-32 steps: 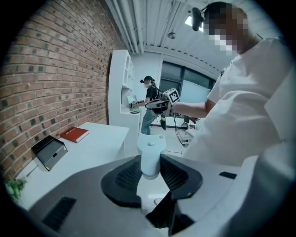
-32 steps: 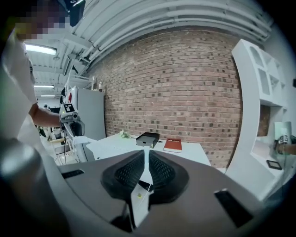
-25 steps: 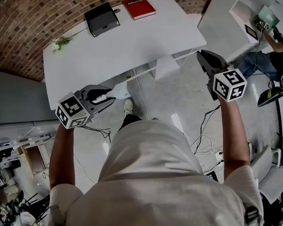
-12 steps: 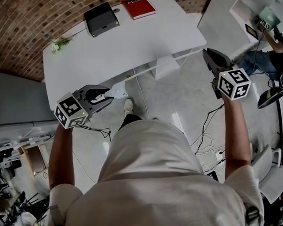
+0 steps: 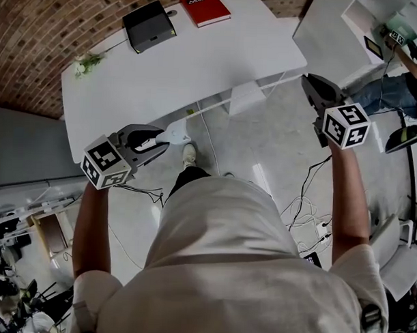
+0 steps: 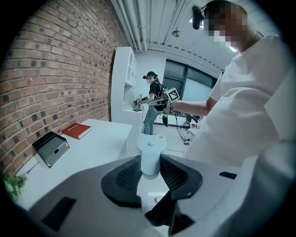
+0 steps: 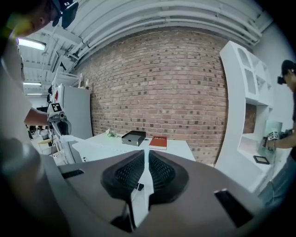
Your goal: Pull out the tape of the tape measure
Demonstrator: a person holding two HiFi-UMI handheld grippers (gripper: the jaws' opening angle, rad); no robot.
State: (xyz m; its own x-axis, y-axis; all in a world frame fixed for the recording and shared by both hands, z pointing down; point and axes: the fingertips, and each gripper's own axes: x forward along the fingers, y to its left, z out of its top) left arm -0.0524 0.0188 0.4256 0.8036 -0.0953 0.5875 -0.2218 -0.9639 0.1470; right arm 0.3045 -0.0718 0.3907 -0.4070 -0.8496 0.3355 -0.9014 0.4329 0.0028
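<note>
Left hand-held gripper (image 6: 150,163) is clamping the white tape measure (image 6: 151,147); right hand-held gripper (image 7: 145,157) is pinching its drawn-out tape (image 7: 140,203).

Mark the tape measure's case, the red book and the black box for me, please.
tape measure case (image 6: 151,159), left gripper view, on its white front face.
red book (image 5: 205,9), head view, middle of its cover.
black box (image 5: 150,25), head view, middle of its top face.

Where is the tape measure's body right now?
Head view, left: the tape measure body sits clamped in the left gripper, off the white table's near edge.
</note>
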